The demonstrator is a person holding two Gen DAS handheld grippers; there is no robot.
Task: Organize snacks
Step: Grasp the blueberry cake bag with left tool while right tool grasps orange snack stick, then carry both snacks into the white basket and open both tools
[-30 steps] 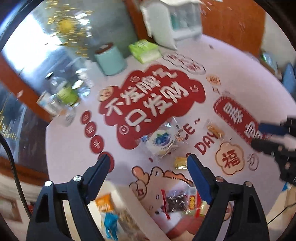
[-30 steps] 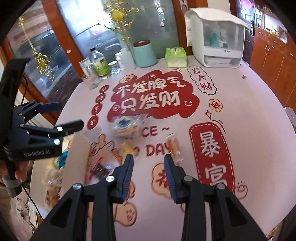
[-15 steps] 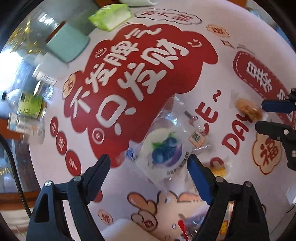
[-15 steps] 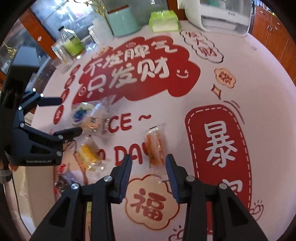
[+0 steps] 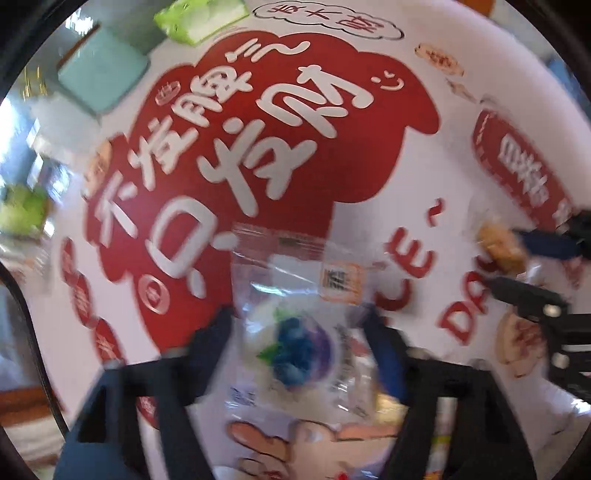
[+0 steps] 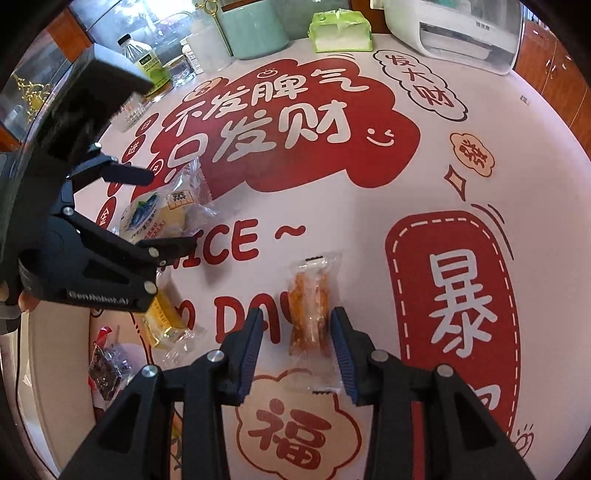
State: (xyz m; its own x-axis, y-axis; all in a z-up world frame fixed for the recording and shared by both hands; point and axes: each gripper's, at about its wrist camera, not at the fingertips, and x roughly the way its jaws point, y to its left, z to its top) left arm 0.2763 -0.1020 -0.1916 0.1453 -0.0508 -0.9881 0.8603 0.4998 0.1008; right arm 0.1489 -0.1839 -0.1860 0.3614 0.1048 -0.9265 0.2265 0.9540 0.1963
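The left gripper (image 5: pixel 299 332) points straight down over the bench (image 6: pixel 369 229), which is covered by a white cloth with large red printed characters. Between its blue-padded fingers (image 5: pixel 384 354) lies the blueberry bun packet (image 5: pixel 295 332), a clear wrapper flat on the cloth with an orange label near its upper edge. The fingers are closing around it; the view is blurred, and whether the pads already press the wrapper cannot be told.

The right gripper (image 6: pixel 297 347) tilts steeply down over the orange snack packet (image 6: pixel 310 317), a narrow clear wrapper lying on the cloth beside the red "DAY" lettering. Its fingers (image 6: pixel 251 350) straddle the packet, one on each side, closing in, with a slim gap still visible on both sides.

A yellow snack packet (image 6: pixel 166 321) and a dark snack packet (image 6: pixel 105 369) lie at the bench's near left edge. At the far edge stand a teal canister (image 6: pixel 255 26), a green tissue pack (image 6: pixel 340 31) and a white appliance (image 6: pixel 458 29).
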